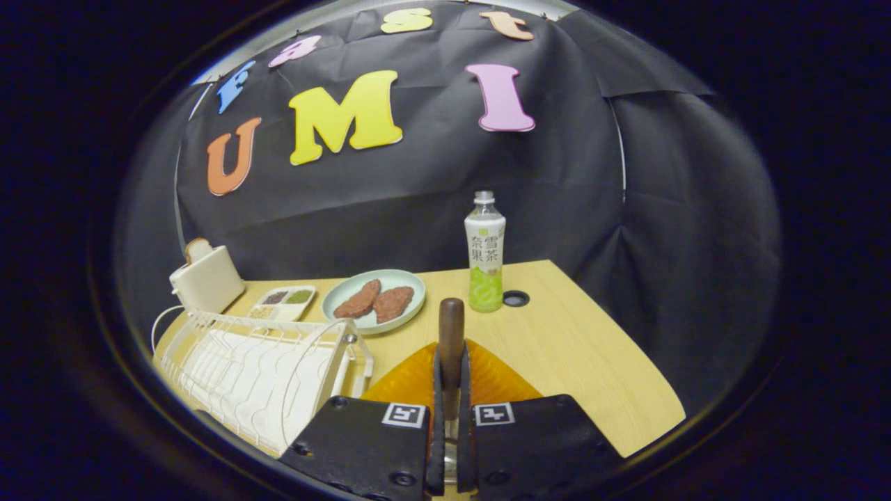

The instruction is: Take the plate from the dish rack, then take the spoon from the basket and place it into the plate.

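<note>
My gripper (pixel 451 369) is shut on the spoon (pixel 451 332), whose dark wooden handle sticks up and forward from between the two fingers. Directly under the fingers and the spoon lies the orange ribbed plate (pixel 495 379) on the wooden table. The white wire dish rack (pixel 257 369) stands to the left of the fingers with nothing in its slots. The spoon's bowl is hidden between the fingers.
Beyond the orange plate sits a pale green plate (pixel 348 291) with two brown meat patties. A tea bottle (pixel 485 254) stands right of it, next to a round table hole (pixel 516 299). A white toaster (pixel 207 278) and a small condiment tray (pixel 282 303) stand behind the rack.
</note>
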A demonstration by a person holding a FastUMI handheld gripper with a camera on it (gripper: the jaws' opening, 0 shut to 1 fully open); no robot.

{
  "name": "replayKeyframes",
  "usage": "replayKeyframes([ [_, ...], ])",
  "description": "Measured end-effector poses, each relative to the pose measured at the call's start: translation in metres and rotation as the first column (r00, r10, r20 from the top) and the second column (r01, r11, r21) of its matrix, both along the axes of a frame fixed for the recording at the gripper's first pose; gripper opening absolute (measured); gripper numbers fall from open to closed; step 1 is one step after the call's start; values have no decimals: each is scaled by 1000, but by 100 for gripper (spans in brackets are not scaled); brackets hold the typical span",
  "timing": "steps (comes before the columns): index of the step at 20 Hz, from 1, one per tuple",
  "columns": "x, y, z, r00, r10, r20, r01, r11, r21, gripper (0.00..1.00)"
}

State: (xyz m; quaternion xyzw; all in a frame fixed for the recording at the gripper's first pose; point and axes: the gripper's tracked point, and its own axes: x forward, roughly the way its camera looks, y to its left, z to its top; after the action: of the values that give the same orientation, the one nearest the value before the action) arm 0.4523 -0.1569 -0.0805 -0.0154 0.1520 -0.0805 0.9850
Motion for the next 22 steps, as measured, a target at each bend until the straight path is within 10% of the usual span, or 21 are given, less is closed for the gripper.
replayKeyframes([
  [12,-114,50,128,955,-9,295,50,990,-132,11],
  [22,-251,159,109,935,121,333,-91,990,-104,10],
])
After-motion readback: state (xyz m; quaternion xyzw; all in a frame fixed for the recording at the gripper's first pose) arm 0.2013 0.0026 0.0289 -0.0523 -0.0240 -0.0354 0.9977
